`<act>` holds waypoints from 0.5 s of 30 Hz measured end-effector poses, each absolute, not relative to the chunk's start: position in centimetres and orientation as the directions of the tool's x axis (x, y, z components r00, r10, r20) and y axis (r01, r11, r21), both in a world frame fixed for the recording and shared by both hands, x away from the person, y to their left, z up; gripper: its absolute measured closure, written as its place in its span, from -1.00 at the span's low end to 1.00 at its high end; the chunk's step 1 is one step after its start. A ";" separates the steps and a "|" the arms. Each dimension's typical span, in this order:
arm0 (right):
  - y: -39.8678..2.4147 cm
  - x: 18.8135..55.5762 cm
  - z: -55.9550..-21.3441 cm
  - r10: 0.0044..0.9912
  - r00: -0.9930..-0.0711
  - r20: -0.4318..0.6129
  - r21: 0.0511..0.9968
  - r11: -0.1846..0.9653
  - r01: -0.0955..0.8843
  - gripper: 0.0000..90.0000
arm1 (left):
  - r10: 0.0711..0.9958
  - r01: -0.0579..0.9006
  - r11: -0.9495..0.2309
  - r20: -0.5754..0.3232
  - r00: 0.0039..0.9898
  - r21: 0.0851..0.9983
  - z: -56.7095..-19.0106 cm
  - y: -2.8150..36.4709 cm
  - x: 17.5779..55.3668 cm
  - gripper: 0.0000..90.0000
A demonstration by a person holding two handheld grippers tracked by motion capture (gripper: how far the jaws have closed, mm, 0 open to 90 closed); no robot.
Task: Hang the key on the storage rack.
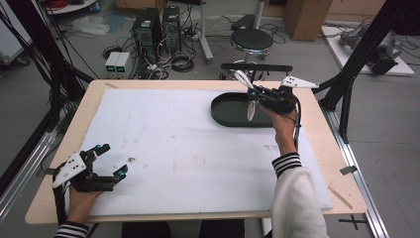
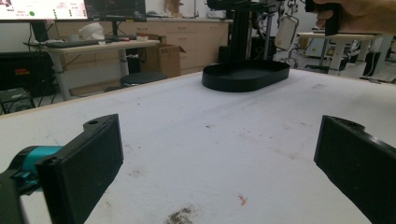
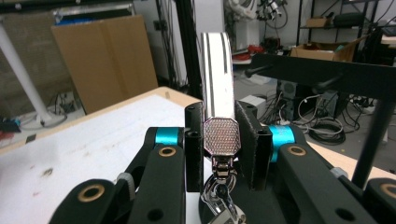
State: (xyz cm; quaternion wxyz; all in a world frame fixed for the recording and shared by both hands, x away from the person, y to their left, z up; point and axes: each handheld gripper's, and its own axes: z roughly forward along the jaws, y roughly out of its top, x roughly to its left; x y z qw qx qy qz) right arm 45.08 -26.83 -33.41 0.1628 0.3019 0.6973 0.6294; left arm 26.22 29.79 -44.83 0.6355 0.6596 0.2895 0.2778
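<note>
- Table [image 1: 59,148] carried a white mat [image 1: 173,148] over most of its top; the mat showed a few dark smudges near the front.
- Black oval tray [image 1: 223,111] sat on the mat toward the far right of the table. In the left gripper view the same tray [image 2: 245,74] lay well ahead, past bare mat [image 2: 210,140].
- Right gripper [image 1: 253,94] was held up over the tray's right end, hand [image 1: 282,121] behind it, striped cuff and white sleeve [image 1: 297,198] trailing back.
- Its jaws were closed narrow on a shiny metal strap [image 3: 217,79], pinching it just above an octagonal studded end piece [image 3: 222,136]. The strap stood upright between the jaws; a ring and clasp [image 3: 222,196] hung below.
- From above, the strap [image 1: 242,78] poked up past the jaws and a pale tag [image 1: 251,110] dangled over the tray.
- Left gripper [image 1: 111,161] rested low at the front left of the mat, jaws spread wide, nothing between them.
- Black stool [image 1: 252,39] stood beyond the table.
</note>
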 end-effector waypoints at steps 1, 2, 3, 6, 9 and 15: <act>-26.9 45.3 -33.6 0.631 -0.760 0.155 0.975 0.027 0.221 0.65 | 0.736 0.028 -0.023 -0.002 0.677 0.999 -45.0 29.8 26.2 -0.96; -27.0 45.5 -33.8 0.638 -0.755 0.154 0.974 0.031 0.224 0.65 | 0.736 0.027 -0.025 0.000 0.677 0.999 -45.1 29.8 26.1 -0.96; -27.2 45.7 -34.0 0.641 -0.750 0.162 0.972 0.027 0.233 0.65 | 0.739 0.025 -0.017 -0.005 0.674 1.000 -45.1 29.8 26.0 -0.96; -27.5 46.2 -34.4 0.652 -0.738 0.175 0.969 0.020 0.248 0.65 | 0.746 0.015 0.002 -0.011 0.665 1.000 -45.2 30.1 26.0 -0.96; -27.7 46.6 -34.3 0.662 -0.728 0.178 0.967 0.018 0.252 0.65 | 0.748 0.012 0.009 -0.015 0.663 1.000 -45.2 30.1 25.9 -0.96; -27.9 47.2 -34.0 0.674 -0.717 0.176 0.966 0.022 0.258 0.65 | 0.752 0.008 0.008 -0.012 0.659 1.000 -45.3 30.1 25.9 -0.96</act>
